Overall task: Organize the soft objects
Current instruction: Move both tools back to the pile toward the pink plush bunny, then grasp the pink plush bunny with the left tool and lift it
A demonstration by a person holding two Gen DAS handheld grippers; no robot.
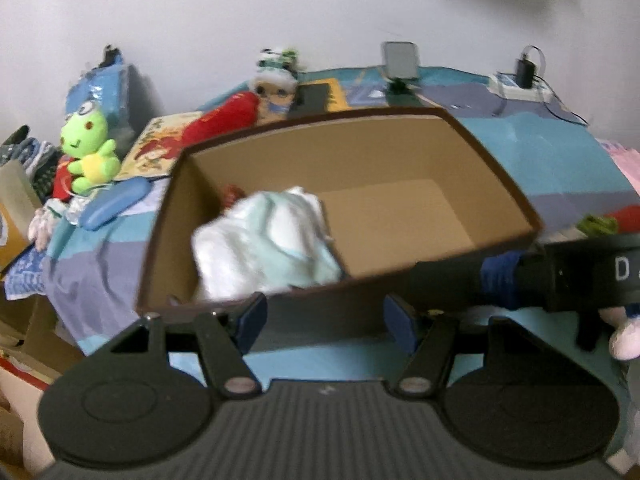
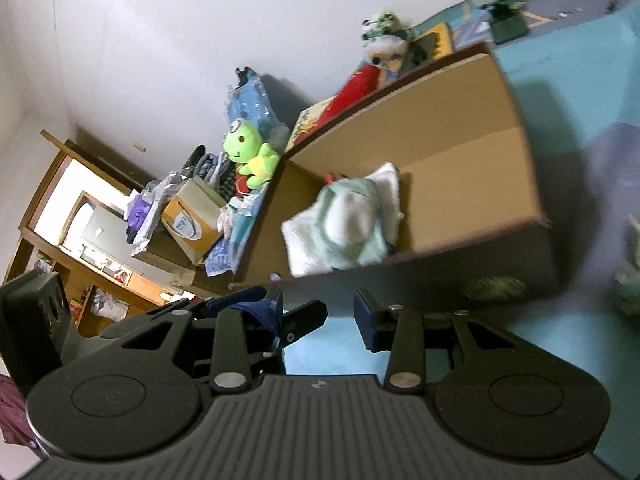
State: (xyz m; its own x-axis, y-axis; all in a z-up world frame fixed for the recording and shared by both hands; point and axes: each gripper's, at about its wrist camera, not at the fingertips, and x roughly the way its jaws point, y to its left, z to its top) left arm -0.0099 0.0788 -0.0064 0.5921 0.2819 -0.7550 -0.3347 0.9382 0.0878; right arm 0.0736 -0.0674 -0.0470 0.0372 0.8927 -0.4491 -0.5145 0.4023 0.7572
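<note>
An open brown cardboard box point(image 1: 360, 152) lies on the bed. Inside it, at its left end, sits a pale green and white soft bundle point(image 1: 264, 240), with something red point(image 1: 232, 196) behind it. My left gripper point(image 1: 326, 316) stands open just in front of the box's near wall, with nothing between its fingers. The right gripper's black body point(image 1: 580, 276) reaches in from the right. In the right wrist view the box point(image 2: 420, 120) and the bundle point(image 2: 348, 224) lie ahead of my right gripper point(image 2: 320, 314). It is open, and a dark part of the other gripper shows in the gap.
A green frog plush point(image 1: 86, 140), a red-bodied doll point(image 1: 228, 114), a picture book point(image 1: 160, 148) and a blue case point(image 1: 114, 204) lie left of the box. A phone stand point(image 1: 400, 60) and a power strip point(image 1: 520, 84) stand by the wall. Green and red soft things point(image 1: 596, 224) lie at the right.
</note>
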